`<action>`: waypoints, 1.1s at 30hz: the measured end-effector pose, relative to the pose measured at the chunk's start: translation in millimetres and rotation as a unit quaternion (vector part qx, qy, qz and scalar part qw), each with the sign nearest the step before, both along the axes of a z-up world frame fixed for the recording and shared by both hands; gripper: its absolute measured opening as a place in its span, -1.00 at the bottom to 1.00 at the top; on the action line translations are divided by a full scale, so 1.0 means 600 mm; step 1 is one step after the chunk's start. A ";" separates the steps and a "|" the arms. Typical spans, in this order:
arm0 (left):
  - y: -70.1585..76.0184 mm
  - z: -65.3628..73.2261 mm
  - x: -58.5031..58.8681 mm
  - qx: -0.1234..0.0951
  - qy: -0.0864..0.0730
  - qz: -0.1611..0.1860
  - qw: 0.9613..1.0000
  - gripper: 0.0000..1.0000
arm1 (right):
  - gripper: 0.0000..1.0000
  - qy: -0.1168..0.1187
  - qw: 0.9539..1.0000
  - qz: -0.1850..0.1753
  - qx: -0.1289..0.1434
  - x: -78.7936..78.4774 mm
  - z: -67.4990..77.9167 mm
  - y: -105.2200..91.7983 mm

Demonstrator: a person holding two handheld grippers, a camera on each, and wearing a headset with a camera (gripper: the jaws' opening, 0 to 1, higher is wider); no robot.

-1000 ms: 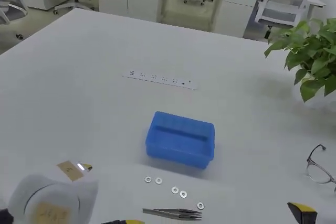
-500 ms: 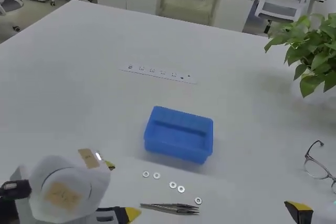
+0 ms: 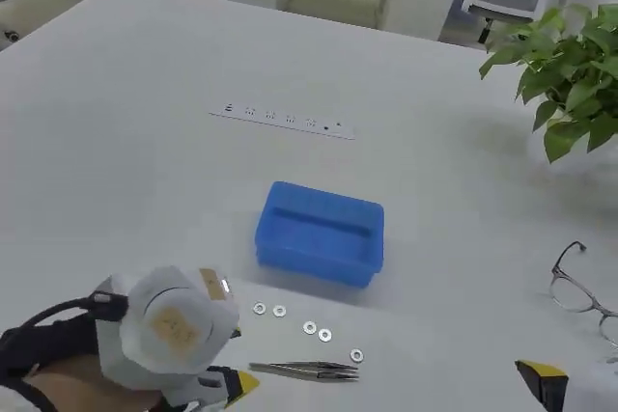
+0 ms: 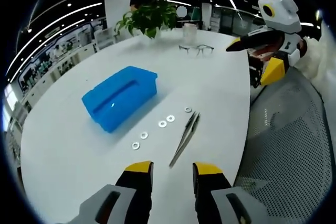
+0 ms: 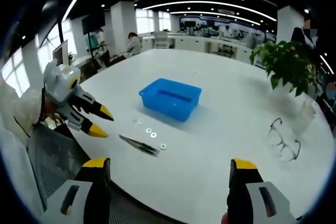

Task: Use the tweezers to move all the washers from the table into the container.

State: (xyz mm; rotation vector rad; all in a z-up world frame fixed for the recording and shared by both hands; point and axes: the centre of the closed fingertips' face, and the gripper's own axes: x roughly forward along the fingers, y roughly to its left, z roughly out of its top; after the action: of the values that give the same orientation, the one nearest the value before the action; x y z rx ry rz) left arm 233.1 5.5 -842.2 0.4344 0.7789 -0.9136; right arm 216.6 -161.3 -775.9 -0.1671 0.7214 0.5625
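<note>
Several small metal washers [image 3: 309, 328] lie in a loose row on the white table [image 3: 145, 171], just in front of the blue container [image 3: 320, 233]. Silver tweezers [image 3: 304, 370] rest flat on the table on the near side of the washers. My left gripper [image 3: 238, 364] sits low at the left, open and holding nothing, its yellow tips a short way left of the tweezers. In the left gripper view the tweezers [image 4: 184, 139] lie just beyond the left gripper [image 4: 173, 171], with the washers [image 4: 162, 124] and container [image 4: 119, 96] past them. My right gripper [image 5: 169, 164] stands wide open, well back from the tweezers [image 5: 139, 145].
A pair of glasses [image 3: 577, 287] lies at the right edge of the table, and a potted plant [image 3: 570, 74] stands at the far right. A power strip [image 3: 282, 121] is set into the table beyond the container. Office chairs and desks stand behind the table.
My left gripper has risen into the picture and moved right, closer to the tweezers. The head camera has tilted, so the whole scene sits higher. Washers, tweezers and container have not moved.
</note>
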 end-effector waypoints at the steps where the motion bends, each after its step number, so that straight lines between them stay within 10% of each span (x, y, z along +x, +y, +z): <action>1: -0.002 -0.006 0.002 0.003 0.003 -0.005 1.000 -0.52 | 0.86 0.001 1.000 0.001 -0.001 0.000 -0.001 0.001; 14: -0.015 -0.056 0.005 0.021 0.037 -0.031 0.999 -0.72 | 0.85 0.012 1.000 0.022 -0.010 0.003 -0.006 0.016; 33: -0.020 -0.061 0.008 0.041 0.011 -0.093 0.995 -1.00 | 0.84 0.013 0.999 0.042 -0.014 -0.006 -0.008 0.037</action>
State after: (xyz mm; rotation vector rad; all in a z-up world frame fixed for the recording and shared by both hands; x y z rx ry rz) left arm 238.1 -6.4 -879.0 0.5776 0.8081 -1.0634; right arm 213.2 -138.8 -780.7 -0.2162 0.7503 0.6360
